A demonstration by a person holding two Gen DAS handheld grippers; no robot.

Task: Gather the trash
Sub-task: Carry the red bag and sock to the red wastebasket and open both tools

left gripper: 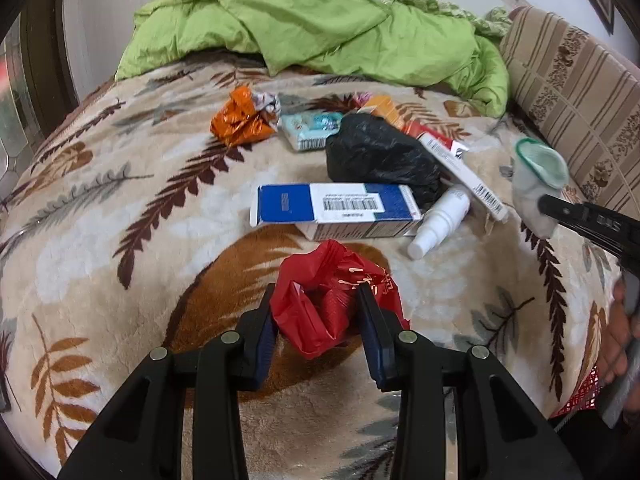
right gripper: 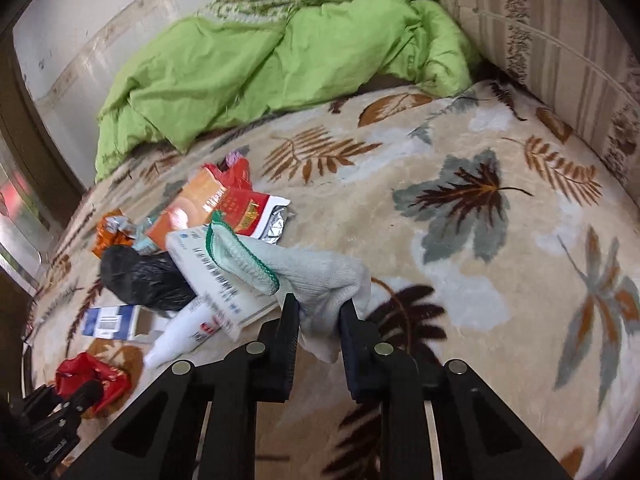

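A crumpled red plastic bag lies on the leaf-patterned blanket with my left gripper shut on it, its pads pressing both sides. My right gripper is shut on a grey sock with a green cuff, held just above the blanket. From the left wrist view that sock hangs at the right edge from the right gripper's black fingers. The right wrist view shows the red bag and the left gripper at the bottom left.
Beyond the red bag sits a litter pile: a blue-and-white box, a white spray bottle, a black plastic bag, a long white box, an orange foil wrapper, a teal packet. Green quilt behind, striped cushion right.
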